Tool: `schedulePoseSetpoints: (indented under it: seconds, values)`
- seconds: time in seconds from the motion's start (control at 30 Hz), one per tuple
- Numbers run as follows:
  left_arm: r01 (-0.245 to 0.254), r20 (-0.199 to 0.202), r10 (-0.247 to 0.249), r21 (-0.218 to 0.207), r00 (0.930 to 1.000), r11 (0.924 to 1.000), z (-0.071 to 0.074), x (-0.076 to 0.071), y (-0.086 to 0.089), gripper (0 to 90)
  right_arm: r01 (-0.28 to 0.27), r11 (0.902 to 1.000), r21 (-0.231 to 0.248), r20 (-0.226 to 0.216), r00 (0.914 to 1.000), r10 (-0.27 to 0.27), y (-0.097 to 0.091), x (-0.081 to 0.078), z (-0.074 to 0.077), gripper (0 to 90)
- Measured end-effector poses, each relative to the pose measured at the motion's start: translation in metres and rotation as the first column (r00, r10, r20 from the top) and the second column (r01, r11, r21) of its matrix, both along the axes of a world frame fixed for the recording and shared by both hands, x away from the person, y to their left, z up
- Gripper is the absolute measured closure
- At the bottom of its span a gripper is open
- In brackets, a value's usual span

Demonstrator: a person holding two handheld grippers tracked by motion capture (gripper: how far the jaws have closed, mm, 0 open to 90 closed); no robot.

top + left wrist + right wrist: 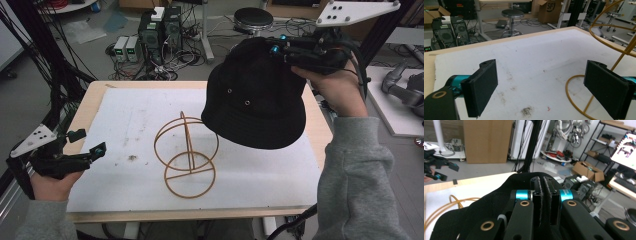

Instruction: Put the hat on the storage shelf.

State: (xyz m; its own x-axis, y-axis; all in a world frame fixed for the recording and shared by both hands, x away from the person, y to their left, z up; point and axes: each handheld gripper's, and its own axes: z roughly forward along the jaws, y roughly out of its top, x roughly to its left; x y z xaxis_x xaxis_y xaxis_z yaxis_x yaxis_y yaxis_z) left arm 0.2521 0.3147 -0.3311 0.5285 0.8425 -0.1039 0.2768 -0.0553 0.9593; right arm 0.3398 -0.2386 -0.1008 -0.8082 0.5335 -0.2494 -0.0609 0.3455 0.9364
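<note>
Your left tool [87, 145] rests low at the left edge of the white foam-covered tabletop [125, 120], jaws wide with nothing between them, so nothing steadies the thin golden-brown wire hat stand [186, 156] standing mid-tabletop; a nudge from the brim could tip or slide it. Your right tool [280, 47] is pinched tight on a fold at the crown of the black fabric bucket hat [255, 100], held aloft just right of and above the stand. With so thin a pinch the cloth may slip, or the hat hang crooked and snag the wire hoops.

grey floor strewn with cables [165, 62], a black stool [253, 19], computer towers [160, 30], cardboard boxes [487, 141].
</note>
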Motion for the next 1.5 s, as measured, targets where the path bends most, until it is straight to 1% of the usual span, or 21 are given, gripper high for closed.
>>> schedulePoseSetpoints:
  seconds: [0.13, 0.23, 0.3, 0.4, 0.47, 0.5, 0.53, 0.57, 0.6, 0.63, 0.67, 0.8, 0.9, 1.0, 1.07, 1.1, 1.13, 1.2, 1.33, 1.37, 1.5]
  values:
    - [0.0, 0.0, 0.0, 0.001, 1.0, 1.0, 0.0, -0.001, 0.0, 12.4, -0.029, 0.9996, 0.003, 0.003, 0.9996, 0.029, 0.007, -0.005, 0.008, 87.4]
    - [0.001, 0.0, -0.001, 0.001, 1.0, 1.0, 0.0, -0.001, 0.0, 12.3, -0.064, 0.9979, 0.007, 0.019, 0.9978, 0.064, 0.015, -0.01, 0.014, 87.4]
    - [0.002, 0.0, -0.002, 0.003, 1.0, 1.0, 0.0, -0.001, 0.0, 12.4, -0.096, 0.9953, 0.011, 0.02, 0.9952, 0.096, 0.023, -0.014, 0.018, 87.4]
    - [0.003, 0.002, -0.003, 0.001, 1.0, 1.0, 0.0, -0.001, 0.0, 12.4, -0.121, 0.9926, 0.011, 0.036, 0.992, 0.121, 0.033, -0.018, 0.02, 87.5]
    - [0.002, 0.002, -0.002, 0.0, 1.0, 1.0, 0.001, -0.002, 0.0, 12.4, -0.167, 0.9858, 0.017, 0.036, 0.9854, 0.166, 0.045, -0.021, 0.02, 87.5]
    - [0.002, 0.0, -0.002, 0.0, 1.0, 1.0, 0.001, -0.002, 0.001, 12.4, -0.167, 0.9858, 0.017, 0.036, 0.9854, 0.166, 0.045, -0.021, 0.02, 87.5]
    - [0.004, 0.002, -0.004, 0.001, 1.0, 1.0, 0.001, -0.002, 0.001, 12.4, -0.181, 0.9833, 0.019, 0.033, 0.983, 0.181, 0.05, -0.021, 0.018, 87.5]
    - [0.003, 0.003, -0.003, 0.0, 1.0, 1.0, 0.001, -0.002, 0.001, 12.4, -0.217, 0.9761, 0.011, 0.024, 0.9759, 0.217, 0.059, -0.021, 0.015, 87.5]
    - [0.002, 0.004, -0.002, -0.001, 1.0, 1.0, 0.001, -0.003, 0.001, 12.4, -0.217, 0.9761, 0.011, 0.024, 0.9759, 0.217, 0.059, -0.021, 0.015, 87.5]
    - [0.004, 0.006, -0.004, -0.001, 1.0, 1.0, 0.002, -0.003, 0.001, 12.4, -0.242, 0.9702, 0.005, 0.018, 0.9701, 0.242, 0.068, -0.02, 0.011, 87.5]
    - [0.003, 0.005, -0.003, -0.001, 1.0, 1.0, 0.002, -0.003, 0.001, 12.4, -0.242, 0.9702, 0.005, 0.018, 0.9701, 0.242, 0.068, -0.02, 0.011, 87.5]
    - [-0.001, 0.011, 0.001, -0.006, 0.9999, 1.0, 0.003, -0.005, 0.003, 12.4, -0.284, 0.9588, -0.002, 0.008, 0.9588, 0.284, 0.083, -0.019, 0.003, 87.4]
    - [-0.005, 0.01, 0.005, -0.007, 0.9999, 1.0, 0.003, -0.005, 0.004, 12.4, -0.322, 0.9468, -0.011, 0.0, 0.9468, 0.322, 0.098, -0.017, -0.003, 87.4]
    - [-0.008, 0.01, 0.008, -0.007, 0.9999, 0.9999, 0.003, -0.006, 0.006, 12.4, -0.332, 0.9433, -0.015, -0.006, 0.9434, 0.332, 0.104, -0.016, -0.007, 87.4]
    - [-0.01, 0.011, 0.01, -0.008, 0.9999, 0.9999, 0.003, -0.007, 0.007, 12.4, -0.353, 0.9354, -0.014, -0.018, 0.9354, 0.353, 0.112, -0.014, -0.016, 87.4]
    - [-0.011, 0.011, 0.011, -0.009, 0.9999, 0.9999, 0.003, -0.007, 0.007, 12.4, -0.353, 0.9354, -0.014, -0.018, 0.9354, 0.353, 0.112, -0.014, -0.016, 87.4]
    - [-0.013, 0.013, 0.013, -0.009, 0.9998, 0.9999, 0.003, -0.008, 0.008, 12.3, -0.36, 0.9329, -0.016, -0.024, 0.9328, 0.359, 0.114, -0.014, -0.02, 87.4]
    - [-0.015, 0.011, 0.015, -0.01, 0.9998, 0.9998, 0.003, -0.008, 0.008, 12.4, -0.362, 0.9318, -0.019, -0.024, 0.9319, 0.362, 0.117, -0.013, -0.026, 87.4]
    - [-0.017, 0.01, 0.017, -0.006, 0.9998, 0.9998, 0.003, -0.009, 0.009, 12.3, -0.369, 0.9294, -0.021, -0.043, 0.9291, 0.367, 0.122, -0.012, -0.042, 87.4]
    - [-0.017, 0.009, 0.017, -0.006, 0.9998, 0.9998, 0.003, -0.009, 0.009, 12.4, -0.372, 0.928, -0.021, -0.055, 0.9273, 0.37, 0.124, -0.01, -0.05, 87.4]
    - [-0.02, 0.006, 0.02, -0.005, 0.9998, 0.9998, 0.002, -0.009, 0.009, 12.3, -0.377, 0.9256, -0.028, -0.069, 0.9245, 0.375, 0.127, -0.01, -0.058, 87.4]
